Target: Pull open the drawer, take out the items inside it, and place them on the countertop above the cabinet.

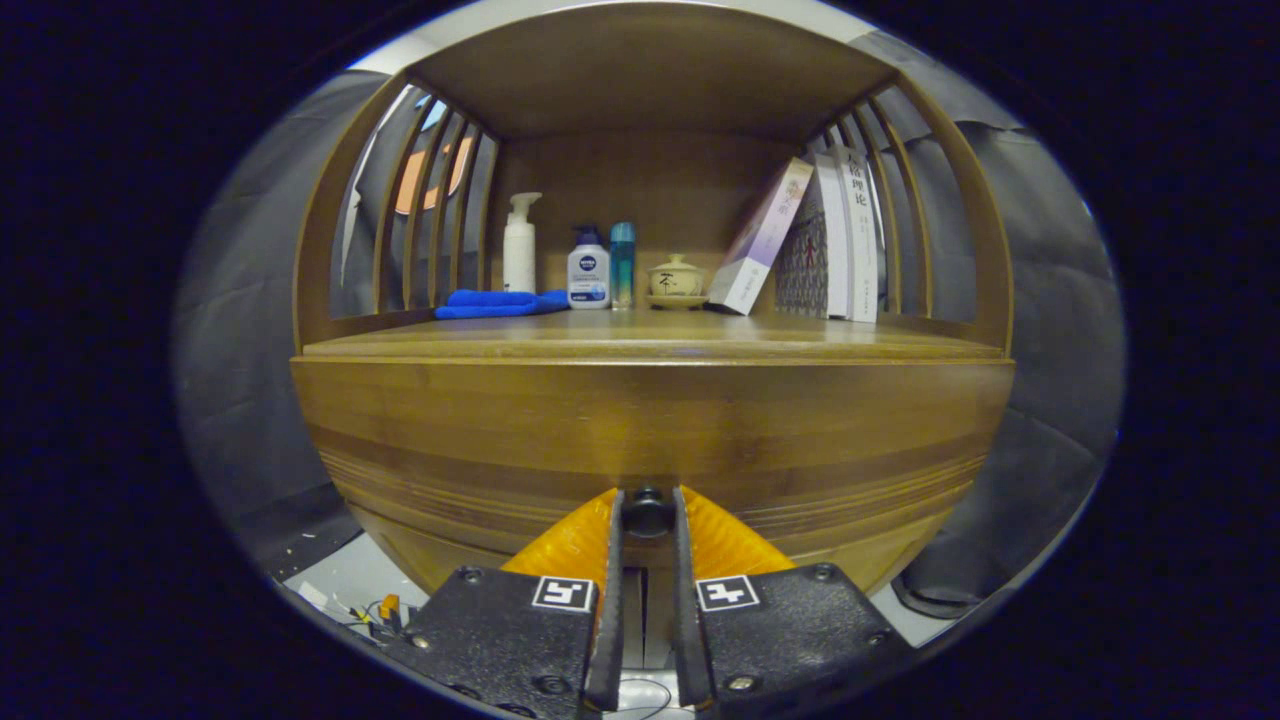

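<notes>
While the drawer (650,440) is still being seen flush with the cabinet (380,400), filling the middle of the frame, the task is being judged as barely begun: nothing is being shown of the items inside, and pulling, emptying and placing are all being left to do. The desk (650,340) above, across the centre, is being kept bare along its front edge; books (840,240), bottles (588,268), a blue cloth (495,303) and a small lidded cup (675,277) are being stored at its back. At lower centre, the gripper (648,512) is being closed narrowly around the drawer's dark knob (648,508), both fingers apparently pressing on it.
</notes>
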{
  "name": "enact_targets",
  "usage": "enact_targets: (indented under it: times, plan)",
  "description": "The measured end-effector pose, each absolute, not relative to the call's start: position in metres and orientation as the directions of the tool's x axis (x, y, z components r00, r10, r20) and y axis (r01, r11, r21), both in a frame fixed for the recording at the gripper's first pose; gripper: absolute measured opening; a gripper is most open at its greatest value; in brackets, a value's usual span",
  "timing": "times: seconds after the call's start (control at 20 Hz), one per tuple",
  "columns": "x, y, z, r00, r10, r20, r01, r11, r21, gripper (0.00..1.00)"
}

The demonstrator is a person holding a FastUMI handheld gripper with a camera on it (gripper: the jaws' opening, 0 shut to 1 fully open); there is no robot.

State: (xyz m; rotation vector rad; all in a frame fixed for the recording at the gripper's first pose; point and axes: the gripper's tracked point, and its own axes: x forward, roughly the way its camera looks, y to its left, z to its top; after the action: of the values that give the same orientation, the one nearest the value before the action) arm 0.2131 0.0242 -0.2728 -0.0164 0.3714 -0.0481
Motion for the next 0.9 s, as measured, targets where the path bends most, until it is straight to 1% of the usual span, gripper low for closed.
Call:
enact_targets:
  times: [0.2, 0.35, 0.9]
  plan:
    - [0.207, 0.022, -0.272, 0.926, -0.054, -0.374, 0.041, 0.998, -0.044, 0.24]
    - [0.181, 0.027, -0.27, 0.924, -0.045, -0.379, 0.036, 0.999, -0.031, 0.24]
    - [0.118, 0.026, -0.264, 0.913, -0.023, -0.408, 0.014, 1.0, -0.027, 0.24]
